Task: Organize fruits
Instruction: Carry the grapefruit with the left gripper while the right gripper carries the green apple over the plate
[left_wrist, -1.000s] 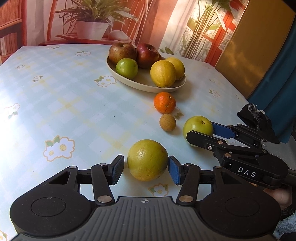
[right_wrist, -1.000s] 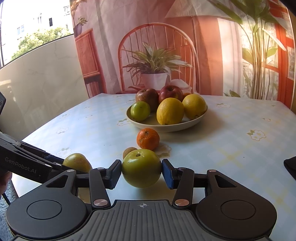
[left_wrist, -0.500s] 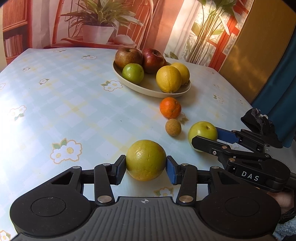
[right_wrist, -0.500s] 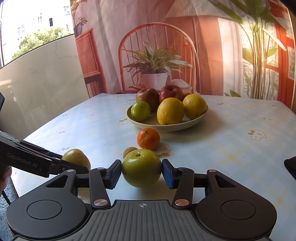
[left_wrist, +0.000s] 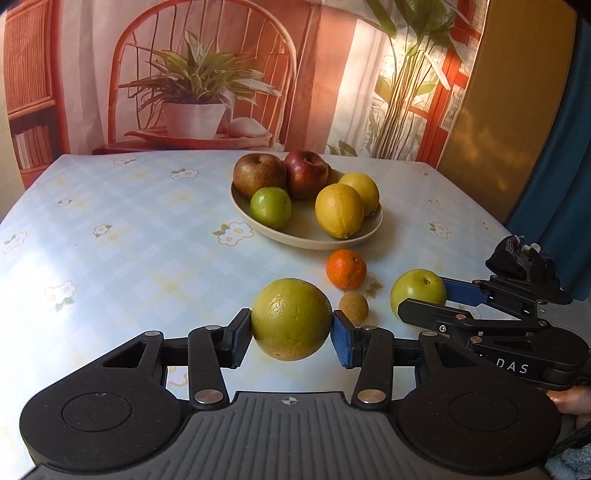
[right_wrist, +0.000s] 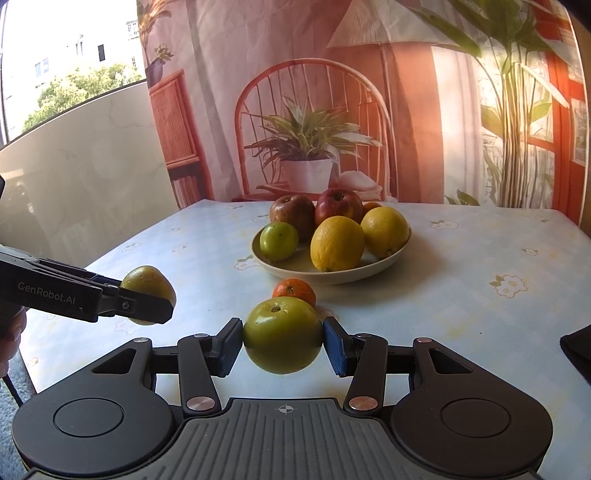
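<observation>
Yellow-green citrus (left_wrist: 291, 319) now pinched between the left gripper (left_wrist: 291, 334) pads; jaws were spread wider a second ago and have just closed onto it. It has come up off the table (left_wrist: 129, 240): in the right wrist view it hangs clear of the cloth at 9 o'clock, shadow below it. So the pick is done on the left; my read is the carry to the plate (left_wrist: 258, 225) at 12 o'clock comes next.

Right gripper (right_wrist: 283, 341) unchanged: jaws clamped on the green apple (right_wrist: 282, 335), which looks low over the table or resting on it; can't tell which.

Orange (left_wrist: 346, 268) and small brown fruit (left_wrist: 354, 307) are loose on the table between plate and grippers, at 1 o'clock from the citrus.

Hard to read: in the right wrist view the apple hides the small brown fruit entirely and half the orange. Plate holds two apples, a green fruit, two lemons; a sliver of something orange behind them, unidentifiable. Free plate space is front-centre only, as far as I can see. Dark object at the right edge is cut off.
</observation>
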